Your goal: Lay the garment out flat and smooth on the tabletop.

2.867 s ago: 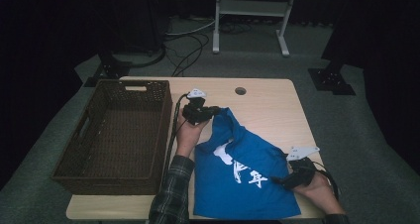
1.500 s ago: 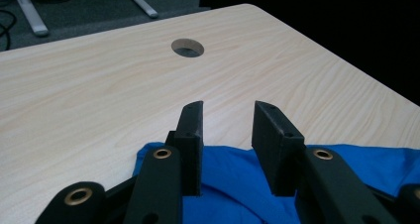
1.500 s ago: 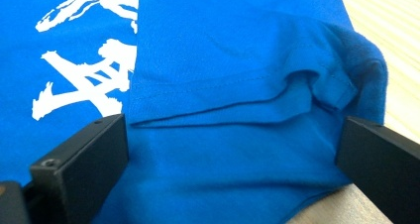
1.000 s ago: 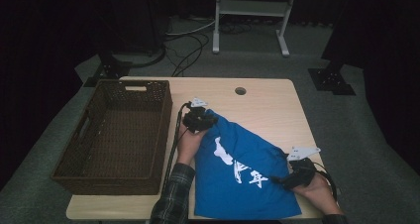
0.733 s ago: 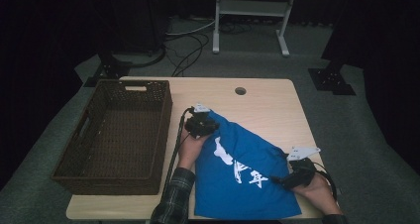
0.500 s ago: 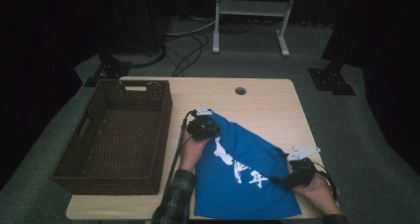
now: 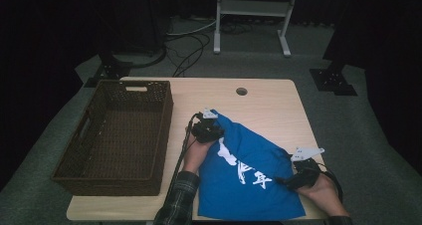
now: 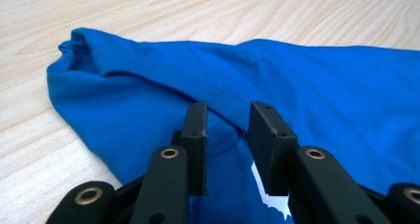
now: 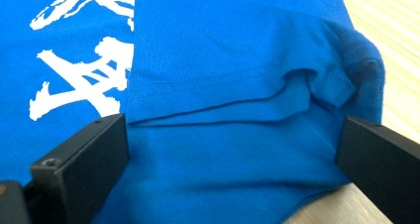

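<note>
Left tool (image 7: 215, 127) shifted right (pinching blue shirt (image 7: 249, 177)).

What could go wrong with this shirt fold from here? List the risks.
1. The left gripper pinches only a thin ridge of the blue shirt; it may slip free when lifted.
2. The right gripper stands open over the sleeve, so that side is unheld and could drag or bunch.
3. The shirt's lower edge reaches the table front and might slide off.
</note>
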`<action>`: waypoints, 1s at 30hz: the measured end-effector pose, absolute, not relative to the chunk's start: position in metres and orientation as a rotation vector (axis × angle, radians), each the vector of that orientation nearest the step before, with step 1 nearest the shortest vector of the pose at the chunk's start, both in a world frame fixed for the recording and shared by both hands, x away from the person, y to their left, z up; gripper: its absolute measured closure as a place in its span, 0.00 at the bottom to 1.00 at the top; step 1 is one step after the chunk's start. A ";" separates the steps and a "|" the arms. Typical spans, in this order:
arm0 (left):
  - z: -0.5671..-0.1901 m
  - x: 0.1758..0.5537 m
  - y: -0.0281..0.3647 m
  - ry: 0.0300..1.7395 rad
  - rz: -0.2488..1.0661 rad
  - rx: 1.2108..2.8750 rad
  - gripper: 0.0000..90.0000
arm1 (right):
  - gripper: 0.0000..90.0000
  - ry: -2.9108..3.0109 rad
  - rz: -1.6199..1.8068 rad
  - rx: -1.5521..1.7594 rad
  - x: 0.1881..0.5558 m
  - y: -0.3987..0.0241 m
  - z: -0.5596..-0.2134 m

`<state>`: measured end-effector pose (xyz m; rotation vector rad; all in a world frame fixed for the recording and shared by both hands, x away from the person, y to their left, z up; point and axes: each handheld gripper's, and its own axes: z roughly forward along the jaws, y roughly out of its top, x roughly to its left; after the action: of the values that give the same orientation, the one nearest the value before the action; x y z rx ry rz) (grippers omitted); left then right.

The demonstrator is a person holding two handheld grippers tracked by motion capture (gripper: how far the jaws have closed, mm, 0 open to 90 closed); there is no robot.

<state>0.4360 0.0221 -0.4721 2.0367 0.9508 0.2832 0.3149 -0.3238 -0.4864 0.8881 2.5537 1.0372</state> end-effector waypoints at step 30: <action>-0.476 0.433 0.010 0.976 0.360 2.021 0.97 | 0.00 2.540 1.046 0.896 0.315 -0.333 -0.487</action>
<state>0.4332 0.0098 -0.4756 2.0215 0.9759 0.3595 0.3155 -0.3328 -0.4873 0.8962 2.5403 1.0459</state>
